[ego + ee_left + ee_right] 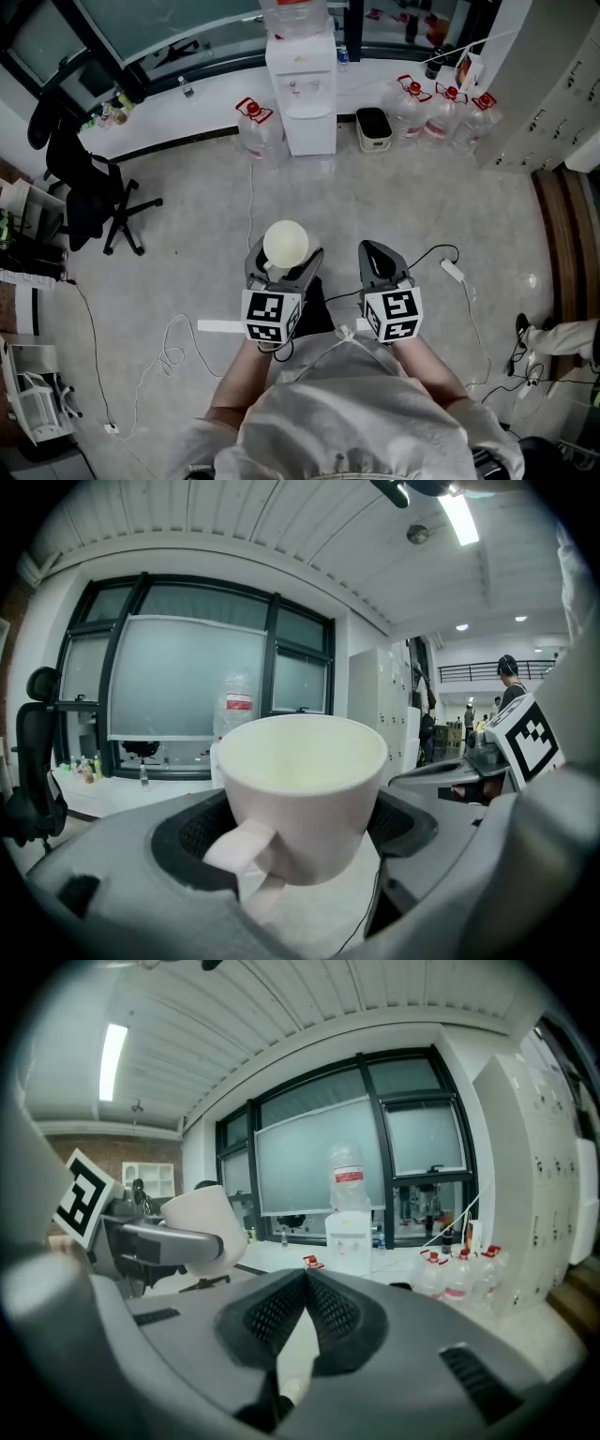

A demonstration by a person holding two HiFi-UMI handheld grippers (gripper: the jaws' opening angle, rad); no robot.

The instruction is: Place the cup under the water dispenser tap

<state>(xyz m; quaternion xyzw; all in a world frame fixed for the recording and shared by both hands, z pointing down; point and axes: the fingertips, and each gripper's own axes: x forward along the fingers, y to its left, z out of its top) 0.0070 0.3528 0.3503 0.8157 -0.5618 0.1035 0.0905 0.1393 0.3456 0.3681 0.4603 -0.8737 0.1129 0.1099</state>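
A white cup sits upright between the jaws of my left gripper, which is shut on it; in the left gripper view the cup fills the middle, its handle turned toward the camera. My right gripper is held beside it, shut with nothing between its jaws. The white water dispenser stands far ahead against the window wall, with a bottle on top. In the right gripper view the dispenser is small and distant, and the cup shows at the left.
Several large water bottles with red caps stand right of the dispenser, and one bottle left of it. A black bin is beside the dispenser. A black office chair stands at the left. Cables and a power strip lie on the floor.
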